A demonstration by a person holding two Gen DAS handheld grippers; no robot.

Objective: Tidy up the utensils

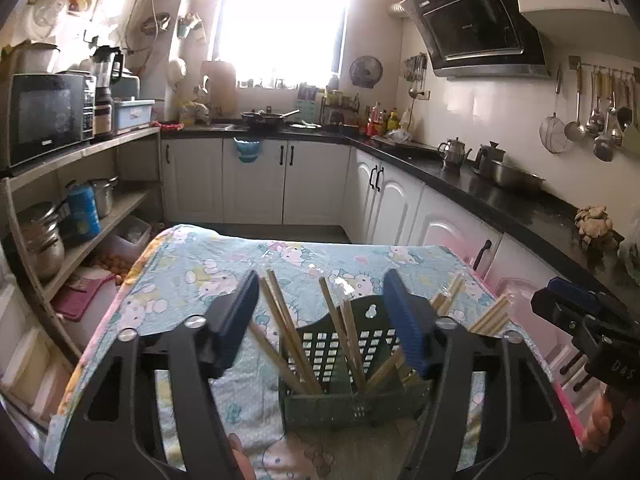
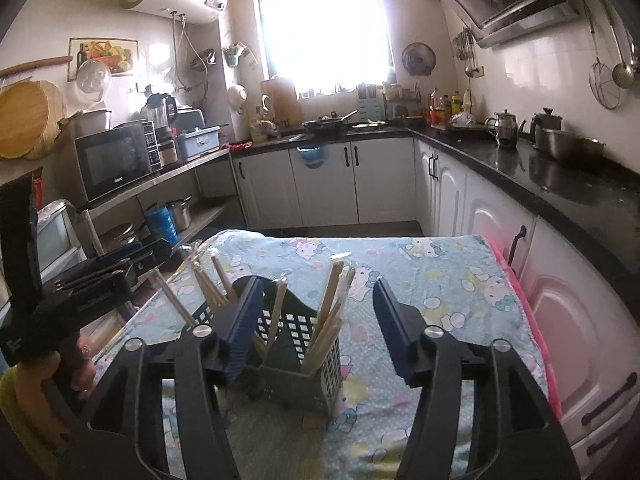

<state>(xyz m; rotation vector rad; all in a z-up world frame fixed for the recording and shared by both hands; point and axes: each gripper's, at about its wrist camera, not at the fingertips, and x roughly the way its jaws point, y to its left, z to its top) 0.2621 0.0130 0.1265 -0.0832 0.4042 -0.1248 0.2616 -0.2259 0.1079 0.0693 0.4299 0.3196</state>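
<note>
A cartoon-print cloth [image 1: 224, 256] was seen covering the table in a narrow kitchen, with white cabinets [image 1: 256, 180] at 12 o'clock beneath a glaring window [image 1: 284, 20], a microwave [image 1: 44, 116] on shelving at 9 o'clock and a dark countertop [image 1: 500, 196] with kettles and a steel bowl at 2 o'clock. Hanging ladles and a strainer [image 1: 554, 132] were visible on the wall rail.

A dark perforated utensil holder [image 1: 340, 360] was found standing on the cloth, bamboo chopsticks [image 1: 288, 332] leaning out of it in several directions; more chopsticks [image 1: 490, 314] were visible past the left claw's right finger, their lower ends hidden by it. The holder's base was partly cut off by the fingers in both views (the window glare washed out the sill).

The left gripper [image 1: 324, 320] was seen spread, its blue pads standing either side of the holder's upper part and pressing on nothing. The right gripper [image 2: 316, 320] was likewise spread and empty, the holder standing just beyond its left finger [image 2: 240, 324] at 11 o'clock. Each claw was caught at the edge of the other's view, a hand [image 2: 80, 368] wrapped round the left one's grip.
</note>
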